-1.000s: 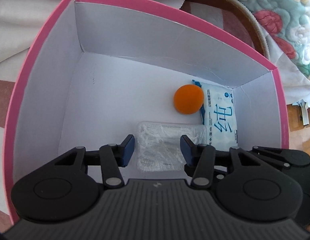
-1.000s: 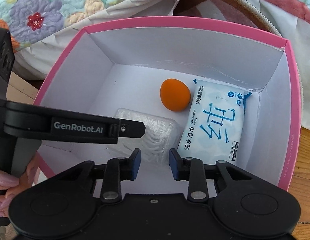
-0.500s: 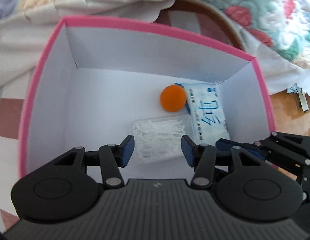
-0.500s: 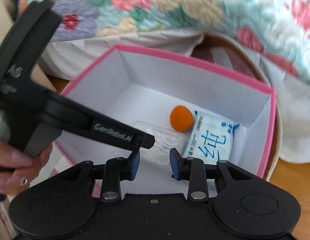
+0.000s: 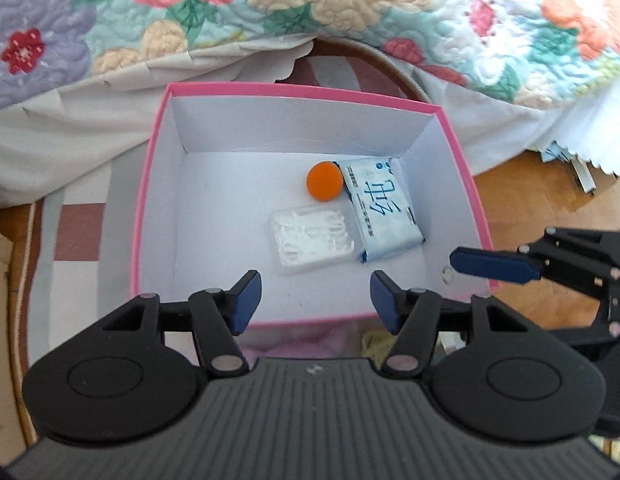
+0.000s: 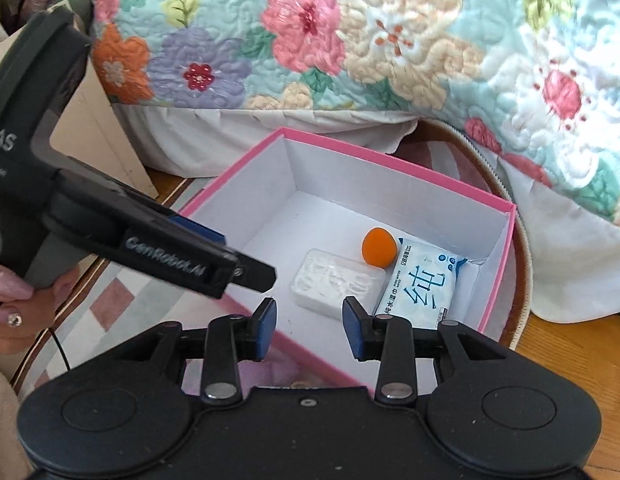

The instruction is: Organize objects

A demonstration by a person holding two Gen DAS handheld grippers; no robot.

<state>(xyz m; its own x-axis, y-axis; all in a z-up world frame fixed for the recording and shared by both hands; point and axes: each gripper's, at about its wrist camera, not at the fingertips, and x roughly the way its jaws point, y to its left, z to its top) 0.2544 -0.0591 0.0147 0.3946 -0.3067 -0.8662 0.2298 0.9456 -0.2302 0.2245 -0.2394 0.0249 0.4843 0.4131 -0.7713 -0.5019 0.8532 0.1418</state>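
A pink box (image 5: 150, 184) with a white inside holds an orange egg-shaped sponge (image 5: 324, 186), a blue-and-white wet wipes pack (image 5: 380, 212) and a clear plastic case of white picks (image 5: 310, 242). The same box (image 6: 500, 264), sponge (image 6: 379, 253), wipes pack (image 6: 420, 290) and case (image 6: 338, 282) show in the right wrist view. My left gripper (image 5: 313, 300) is open and empty above the box's near edge. My right gripper (image 6: 309, 326) is open and empty above the box's near corner; one of its fingers (image 5: 490, 266) shows in the left wrist view.
The box stands on a patterned rug (image 5: 78, 232) on a wooden floor (image 5: 542, 196). A floral quilt (image 6: 350, 40) hangs over a bed behind the box. The left gripper's body (image 6: 110, 216) fills the left of the right wrist view.
Both grippers have pulled back and up from inside the box, so the whole box and the quilt now show. The items in the box have not moved.
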